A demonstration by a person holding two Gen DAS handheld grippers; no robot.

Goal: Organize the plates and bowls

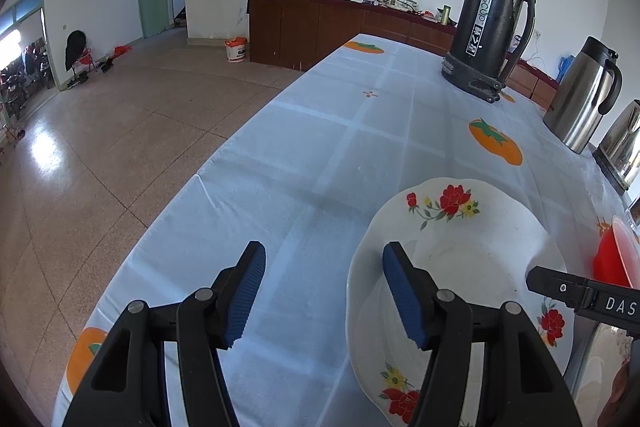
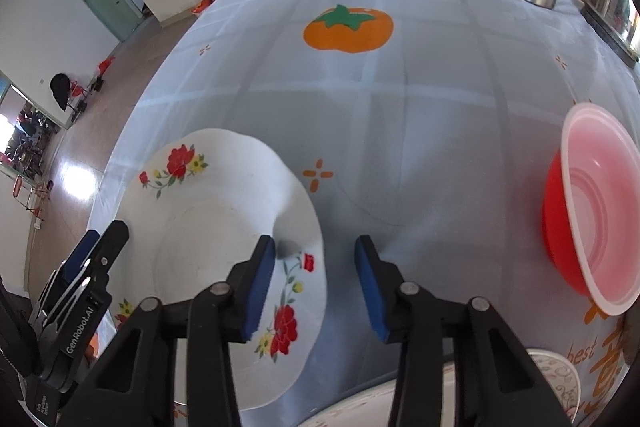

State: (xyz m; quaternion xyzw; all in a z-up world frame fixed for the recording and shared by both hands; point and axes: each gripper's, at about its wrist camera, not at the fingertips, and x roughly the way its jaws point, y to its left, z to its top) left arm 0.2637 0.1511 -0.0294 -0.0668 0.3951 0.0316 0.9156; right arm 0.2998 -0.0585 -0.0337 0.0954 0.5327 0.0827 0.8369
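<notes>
A white plate (image 1: 460, 259) with red flowers lies on the pale blue tablecloth (image 1: 320, 147). My left gripper (image 1: 324, 291) is open at the plate's left rim: its right finger hangs over the plate and its left finger over the cloth, with neither pad pressing. In the right wrist view the same plate (image 2: 216, 227) has its right rim between the pads of my right gripper (image 2: 316, 267), which is also open and not touching it. A red bowl (image 2: 592, 211) with a pale pink inside stands to the right, also seen as the red bowl (image 1: 616, 259) at the edge of the left wrist view.
A black thermos flask (image 1: 488, 19), a steel jug (image 1: 580, 99) and a kettle (image 1: 620, 143) stand at the far right of the table. A patterned bowl (image 2: 556, 375) sits near the front edge. The table's left edge (image 1: 224, 155) drops to the floor.
</notes>
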